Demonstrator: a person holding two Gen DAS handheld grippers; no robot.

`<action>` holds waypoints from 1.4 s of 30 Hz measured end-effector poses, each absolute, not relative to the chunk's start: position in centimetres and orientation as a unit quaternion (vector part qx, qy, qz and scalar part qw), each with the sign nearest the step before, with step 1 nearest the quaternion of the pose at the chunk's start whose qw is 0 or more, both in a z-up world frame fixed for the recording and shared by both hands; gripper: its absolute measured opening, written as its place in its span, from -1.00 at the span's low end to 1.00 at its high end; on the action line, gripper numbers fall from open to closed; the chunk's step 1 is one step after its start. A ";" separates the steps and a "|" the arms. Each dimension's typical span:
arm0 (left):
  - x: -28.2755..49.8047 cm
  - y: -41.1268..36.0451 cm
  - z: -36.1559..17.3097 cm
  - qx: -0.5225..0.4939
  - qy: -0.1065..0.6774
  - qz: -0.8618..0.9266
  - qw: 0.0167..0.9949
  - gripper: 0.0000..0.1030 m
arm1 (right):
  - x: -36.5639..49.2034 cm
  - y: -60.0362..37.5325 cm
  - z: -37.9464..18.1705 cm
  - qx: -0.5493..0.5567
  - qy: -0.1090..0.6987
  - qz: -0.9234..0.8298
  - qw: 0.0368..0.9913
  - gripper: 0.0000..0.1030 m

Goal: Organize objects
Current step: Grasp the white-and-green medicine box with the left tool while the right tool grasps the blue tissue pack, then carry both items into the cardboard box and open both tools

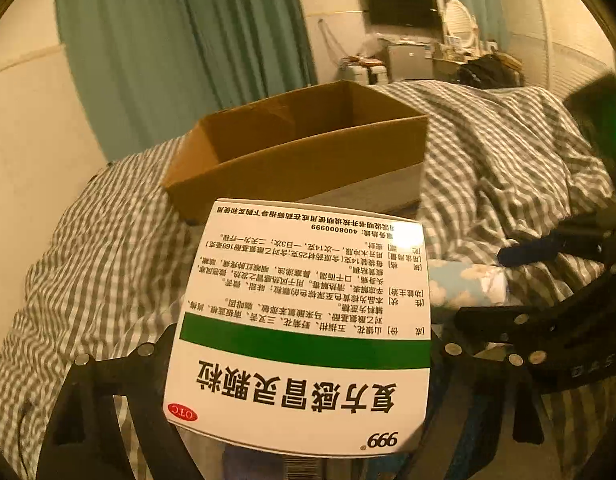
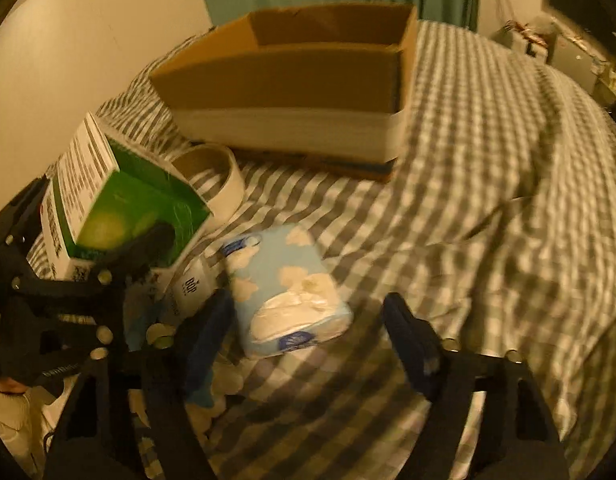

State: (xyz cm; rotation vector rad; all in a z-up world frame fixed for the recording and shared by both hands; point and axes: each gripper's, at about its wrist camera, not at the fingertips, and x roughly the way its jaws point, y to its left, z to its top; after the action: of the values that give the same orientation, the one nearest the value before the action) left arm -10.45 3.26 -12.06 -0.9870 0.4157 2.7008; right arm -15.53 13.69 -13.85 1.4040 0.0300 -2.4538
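In the right wrist view, at the far left of the frame, the left gripper (image 2: 120, 256) holds a medicine box (image 2: 108, 184), white with a green face, clamped between its black fingers and lifted a little over the bed. Just right of the box a roll of white tape (image 2: 218, 176) lies on the checked bedcover (image 2: 468, 200). Below the tape, near the lower middle of the frame, a small pack of tissues (image 2: 288, 292) in blue wrap with white clouds lies on the cover. The right gripper (image 2: 308, 344) is at the bottom of the frame with its two fingers spread wide; the tissue pack sits between them and a bit ahead, and I cannot tell if the left finger (image 2: 206, 344) touches it. In the upper middle of the frame an open cardboard box (image 2: 292, 80) stands on the bed, and its inside looks empty as far as it can be seen.

In the left wrist view the medicine box (image 1: 300, 328) fills the lower middle of the frame, with its print upside down. The cardboard box (image 1: 300, 152) is above it in the middle of the frame. At the right edge the right gripper (image 1: 548, 256) comes in, and the tissue pack (image 1: 464, 284) lies just beside the right side of the medicine box.
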 end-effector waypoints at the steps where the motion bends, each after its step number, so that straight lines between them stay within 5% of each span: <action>1: -10.3 2.9 -11.9 -0.339 0.132 0.924 0.120 0.67 | -15.4 13.4 -13.8 0.489 0.015 -0.858 0.158 0.11; 23: -7.0 -0.1 -2.0 -0.318 0.053 0.942 0.094 0.59 | -10.8 12.2 1.3 0.332 0.107 -0.930 0.112 0.09; 42: -20.3 1.5 2.5 -0.299 0.049 0.950 0.078 0.59 | -23.8 13.3 6.0 0.285 0.076 -0.949 0.107 0.09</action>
State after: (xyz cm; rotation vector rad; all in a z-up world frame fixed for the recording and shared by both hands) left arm -20.25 1.50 2.50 -0.8954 0.1459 2.8446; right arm -23.79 13.30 5.99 0.8394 0.2248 -2.7942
